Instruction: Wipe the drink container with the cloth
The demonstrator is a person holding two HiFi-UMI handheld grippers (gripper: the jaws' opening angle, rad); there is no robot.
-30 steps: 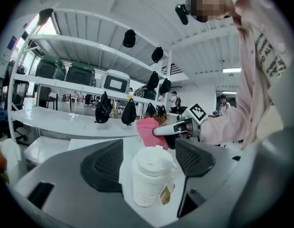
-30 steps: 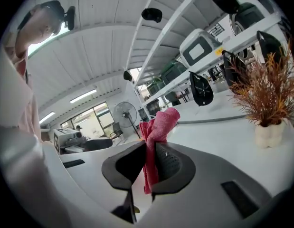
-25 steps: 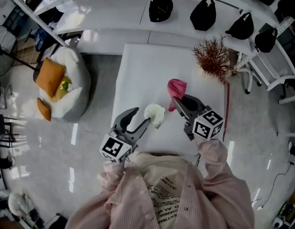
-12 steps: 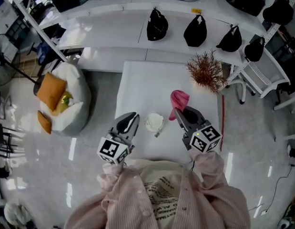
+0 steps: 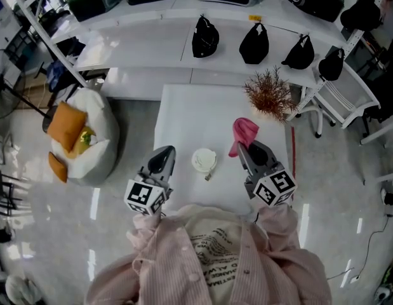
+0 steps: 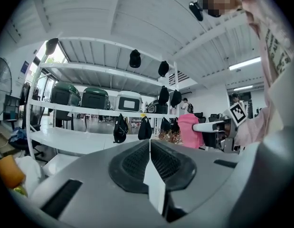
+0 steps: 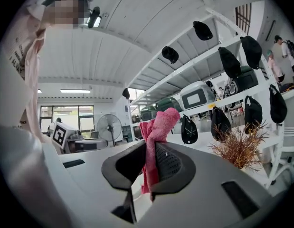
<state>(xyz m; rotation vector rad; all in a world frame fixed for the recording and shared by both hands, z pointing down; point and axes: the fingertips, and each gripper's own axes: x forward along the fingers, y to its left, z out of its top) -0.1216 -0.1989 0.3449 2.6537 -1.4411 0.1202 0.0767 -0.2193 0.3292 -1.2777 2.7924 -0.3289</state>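
The person is holding both tongs up over the near end of the white table (image 5: 183,110). The left gripper (image 5: 163,154) is hovering with its jaws pressed flat together, having just closed, and nothing is sitting between them. The right gripper (image 5: 246,147) is clamping the pink cloth (image 5: 244,131), which is bunching up out of the jaws and hanging a little below them. The drink container (image 5: 204,160), white and round from above, is standing on the table between the two grippers, touching neither.

As for writing, little is coming through. Each gripper is carrying a marker cube (image 5: 144,197) with black-and-white square patterns, no letters. Dark print is running across the front of the person's pink striped shirt (image 5: 215,265), but I cannot read it. A small yellow label (image 5: 254,18) is sticking to the edge of the shelf (image 5: 139,43) beyond the table, too small to read. Black caps (image 5: 205,35) are hanging along that shelf, and a dried reddish plant (image 5: 267,94) is standing at the table's far right corner.
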